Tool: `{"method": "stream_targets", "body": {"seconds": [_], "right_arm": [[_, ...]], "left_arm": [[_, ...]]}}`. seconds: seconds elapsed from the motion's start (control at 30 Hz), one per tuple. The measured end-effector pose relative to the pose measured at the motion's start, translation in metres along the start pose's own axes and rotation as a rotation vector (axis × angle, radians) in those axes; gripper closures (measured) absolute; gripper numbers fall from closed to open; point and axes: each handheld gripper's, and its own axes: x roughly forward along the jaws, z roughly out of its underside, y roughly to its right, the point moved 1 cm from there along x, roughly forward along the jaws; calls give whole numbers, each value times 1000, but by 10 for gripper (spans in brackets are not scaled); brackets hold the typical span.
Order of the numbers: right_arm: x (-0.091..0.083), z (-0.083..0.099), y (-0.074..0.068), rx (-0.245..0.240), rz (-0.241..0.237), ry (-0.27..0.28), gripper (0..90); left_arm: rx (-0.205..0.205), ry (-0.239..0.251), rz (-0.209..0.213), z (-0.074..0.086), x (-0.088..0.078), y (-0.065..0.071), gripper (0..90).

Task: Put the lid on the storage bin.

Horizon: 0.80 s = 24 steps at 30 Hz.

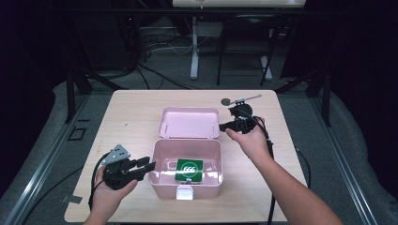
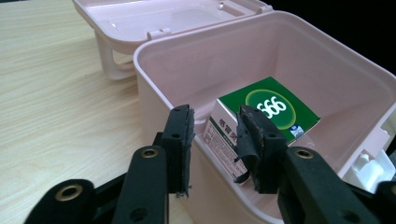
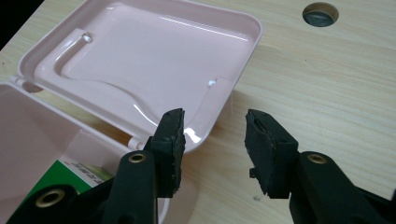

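Your table [image 1: 126, 108] carries one big thing, the pink box [image 1: 187, 185], standing open near your edge, its lid [image 1: 190, 123] thrown back flat behind it on the hinge. Judge the box as thin moulded plastic: light, fairly stiff, glossy and so likely slippery under the pads. It will probably skate on the wood if you push the lid without steadying the body. The white latch [image 1: 185, 193] sits at the front wall.

The lid is the part to take: its far rim, or the corner beside your right gripper [image 3: 212, 140], gives a thin edge the jaws can pinch. In the right gripper view that corner lies just at the left jaw, with the jaws apart and nothing between them.

Inside the box lies the green carton [image 2: 275, 109], flat on the floor toward the right side and close to the front wall. It looks like light cardboard that would dent if squeezed hard; if you need it, grip across its narrow sides.

Your left gripper [image 1: 146, 167] hovers at the box's left wall, jaws spread and empty; in the left gripper view they straddle the near rim without clearly touching it. That rim is a good place to brace.

Smallest, a round hole [image 3: 320, 14] in the tabletop lies beyond the lid.
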Motion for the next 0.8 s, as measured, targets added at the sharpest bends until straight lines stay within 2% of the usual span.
{"method": "stream_targets", "body": {"seconds": [0.27, 0.4, 0.5, 0.8], "right_arm": [[15, -19, -2, 18, 12, -45, 608], [27, -29, -2, 29, 30, -86, 631], [37, -36, -1, 57, 40, -117, 652], [55, -45, 0, 82, 65, -144, 677]], "left_arm": [[5, -13, -8, 6, 3, 1, 707], [11, -23, -14, 8, 4, -1, 734], [10, -18, -12, 9, 4, -1, 737], [11, -12, -9, 10, 4, -1, 739]]}}
